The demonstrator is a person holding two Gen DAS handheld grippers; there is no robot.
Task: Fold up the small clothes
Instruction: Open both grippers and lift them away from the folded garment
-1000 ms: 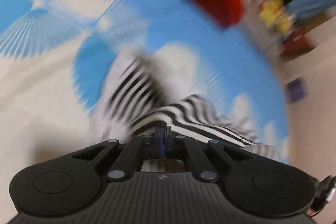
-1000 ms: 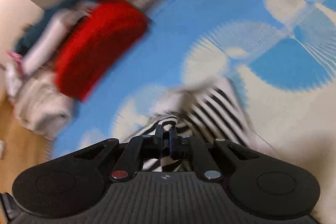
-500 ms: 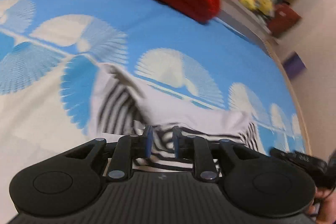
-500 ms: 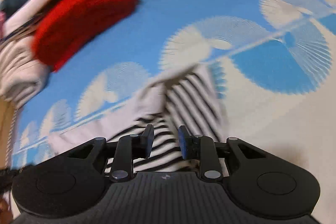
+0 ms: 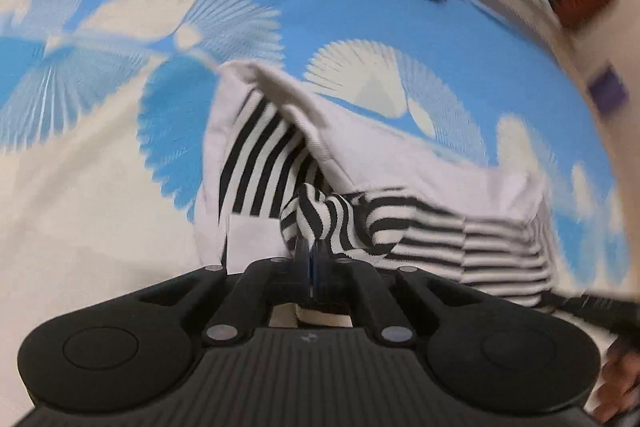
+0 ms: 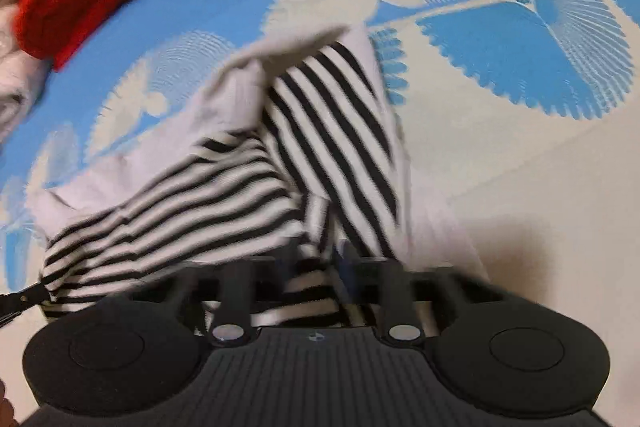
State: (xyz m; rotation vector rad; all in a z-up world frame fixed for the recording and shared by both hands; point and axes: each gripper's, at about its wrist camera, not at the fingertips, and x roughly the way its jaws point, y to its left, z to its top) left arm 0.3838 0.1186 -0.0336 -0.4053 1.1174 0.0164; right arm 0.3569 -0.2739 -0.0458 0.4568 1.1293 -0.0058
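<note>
While the left gripper (image 5: 311,259) is pinched on a bunched fold of the black-and-white striped knit garment (image 5: 420,227), right gripper (image 6: 316,263) straddles its cloth, blurred, grip unclear; it lies crumpled mid blue-and-cream fan-patterned sheet (image 6: 520,147), long axis unclear.

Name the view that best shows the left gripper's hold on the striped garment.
The left wrist view: the left gripper has its jaws shut on a bunched fold of the striped garment. The right wrist view shows the garment, blurred, but not that gripper.
</note>
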